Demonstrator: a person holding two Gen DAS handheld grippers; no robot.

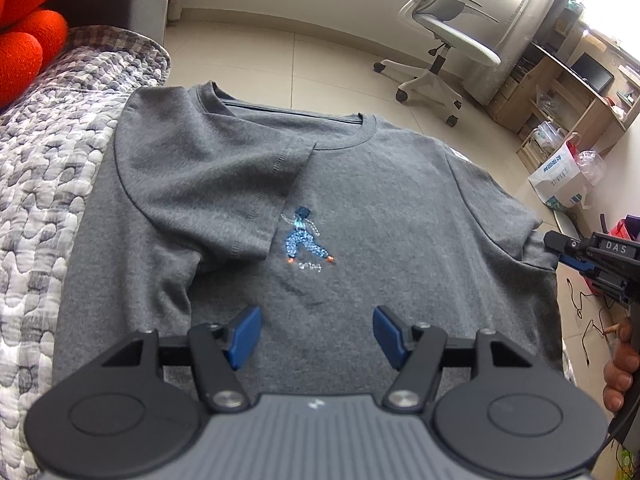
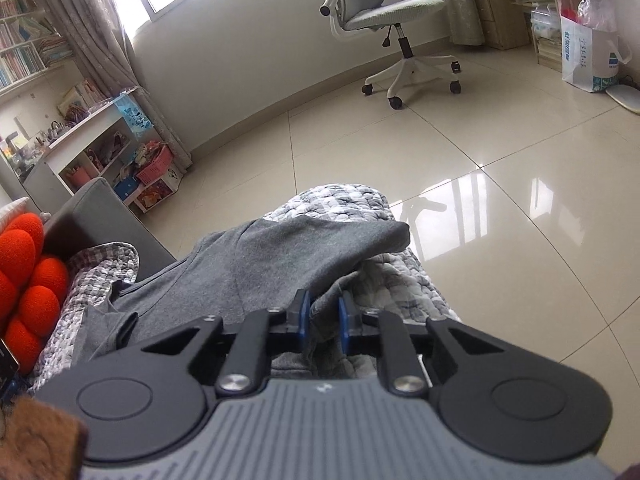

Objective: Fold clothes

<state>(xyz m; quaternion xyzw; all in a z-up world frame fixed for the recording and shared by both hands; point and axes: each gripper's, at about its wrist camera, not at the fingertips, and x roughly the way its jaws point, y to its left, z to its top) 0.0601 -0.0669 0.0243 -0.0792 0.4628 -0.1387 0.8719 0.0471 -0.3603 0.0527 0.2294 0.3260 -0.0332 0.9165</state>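
Observation:
A grey T-shirt (image 1: 360,200) with a small blue embroidered figure (image 1: 306,238) lies face up on a grey-and-white quilted cover (image 1: 36,184). Its left sleeve (image 1: 208,184) is folded in over the chest. My left gripper (image 1: 316,332) hovers open above the shirt's lower middle, with nothing between its blue pads. My right gripper (image 1: 560,250) is at the shirt's right side, just below the other sleeve. In the right wrist view the right gripper (image 2: 325,316) has closed on a bunched fold of the T-shirt (image 2: 260,256), which fills the narrow gap between its pads.
The quilted cover (image 2: 384,280) ends at a glossy tiled floor (image 2: 480,200). An office chair (image 1: 448,40) stands beyond. Orange cushions (image 1: 24,40) and a grey sofa arm (image 1: 120,0) lie left. A paper bag (image 1: 560,176), wooden shelves and floor cables sit right. A person's hand (image 1: 620,368) holds the right gripper.

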